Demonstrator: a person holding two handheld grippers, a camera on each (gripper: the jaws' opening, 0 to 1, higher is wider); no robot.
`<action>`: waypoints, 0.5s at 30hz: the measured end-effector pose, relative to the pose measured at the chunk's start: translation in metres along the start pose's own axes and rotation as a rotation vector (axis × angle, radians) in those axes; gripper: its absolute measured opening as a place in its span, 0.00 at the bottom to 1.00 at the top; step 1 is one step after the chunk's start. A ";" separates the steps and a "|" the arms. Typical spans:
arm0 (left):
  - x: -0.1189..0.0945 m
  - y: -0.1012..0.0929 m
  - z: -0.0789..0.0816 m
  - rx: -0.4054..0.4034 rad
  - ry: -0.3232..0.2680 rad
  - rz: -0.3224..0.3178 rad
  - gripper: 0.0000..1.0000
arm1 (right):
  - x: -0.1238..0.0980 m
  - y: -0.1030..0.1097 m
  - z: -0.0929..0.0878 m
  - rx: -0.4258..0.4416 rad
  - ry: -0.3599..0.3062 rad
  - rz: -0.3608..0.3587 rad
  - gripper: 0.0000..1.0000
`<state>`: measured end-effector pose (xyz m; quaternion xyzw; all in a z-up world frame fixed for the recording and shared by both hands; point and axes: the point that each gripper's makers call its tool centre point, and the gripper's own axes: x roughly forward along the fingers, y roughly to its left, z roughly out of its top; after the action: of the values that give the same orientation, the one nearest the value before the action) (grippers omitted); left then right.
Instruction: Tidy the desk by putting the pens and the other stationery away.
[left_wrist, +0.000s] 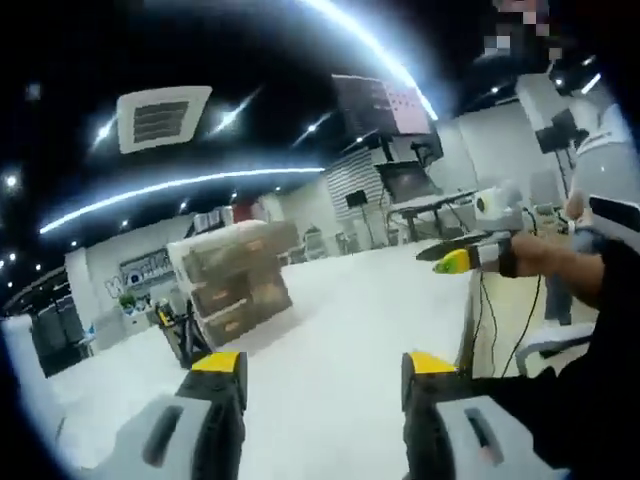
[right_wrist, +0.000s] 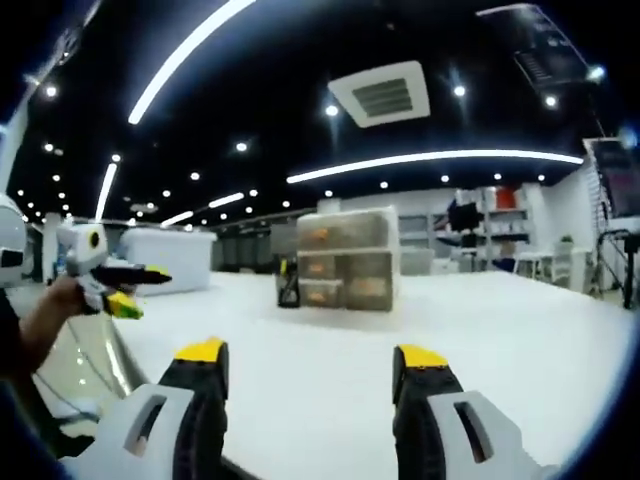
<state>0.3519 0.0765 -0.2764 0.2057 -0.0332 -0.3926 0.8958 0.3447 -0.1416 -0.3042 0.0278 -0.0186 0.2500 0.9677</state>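
White and broad, the tabletop (right_wrist: 330, 360) runs away from both cameras under a dark ceiling with strip lights and an air vent (right_wrist: 380, 95). Toward its far side stands a clear drawer unit (right_wrist: 345, 258) with three stacked drawers showing orange-brown contents, and a small black pen holder (right_wrist: 288, 285) sits just beside it, touching or nearly so.

In the left gripper view, the left tongs (left_wrist: 320, 385) are spread wide with nothing between them, yellow-tipped and raised over bare tabletop; the drawer unit (left_wrist: 235, 280) lies ahead and to the left. In the right gripper view, the right tongs (right_wrist: 312, 375) likewise stand wide apart and hold nothing. The left view also catches the right gripper off to the right, carried in a hand (left_wrist: 545, 255).

No loose pens or other stationery can be made out on the surface; anything that small is lost in the blur. Pens would likely be light, stiff and smooth, apt to roll or slip, so a grip across the middle of the barrel seems safest. The drawers look like thin plastic, probably light enough that the whole unit might slide when a front is pulled, so steadying it with the other tongs could help.

Room is generous: the near half of the tabletop is open. The tabletop's edge (left_wrist: 465, 320) lies near the grippers, with cables hanging beyond it, and is worth minding.
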 end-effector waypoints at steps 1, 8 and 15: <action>0.006 0.002 0.004 0.062 -0.003 0.005 0.61 | 0.000 0.000 -0.002 0.003 0.002 0.002 0.63; 0.045 0.009 0.019 0.236 0.037 -0.006 0.60 | -0.004 0.003 -0.006 -0.003 0.016 0.008 0.63; 0.082 0.022 0.034 0.532 0.052 0.008 0.57 | -0.008 0.006 -0.010 -0.006 0.030 0.020 0.63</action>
<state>0.4163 0.0198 -0.2450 0.4439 -0.1132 -0.3612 0.8122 0.3349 -0.1399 -0.3146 0.0210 -0.0049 0.2599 0.9654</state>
